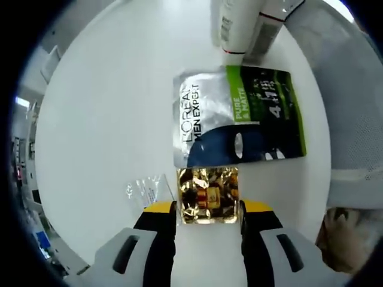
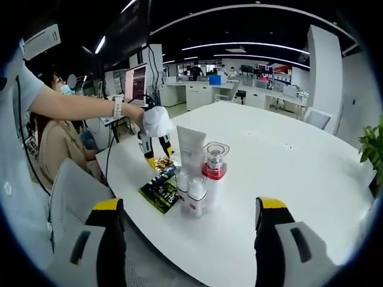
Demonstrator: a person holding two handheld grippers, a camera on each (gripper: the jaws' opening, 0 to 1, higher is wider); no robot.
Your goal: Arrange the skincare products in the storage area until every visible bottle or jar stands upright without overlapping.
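In the left gripper view I look straight down on the white table. A crinkled gold sachet lies between my left gripper's jaws, touching both, so the gripper is shut on it. Just beyond lies a flat L'Oreal Men Expert sachet, and past that stands a white tube. In the right gripper view, a white tube, a red-collared pump bottle and two small white bottles stand upright together by the green-black sachet. My right gripper hangs open, well short of them.
A small clear plastic packet lies left of the gold sachet. A grey chair stands at the table's near edge, with a seated person behind it. A gloved hand holds the left gripper. Bare table extends to the right.
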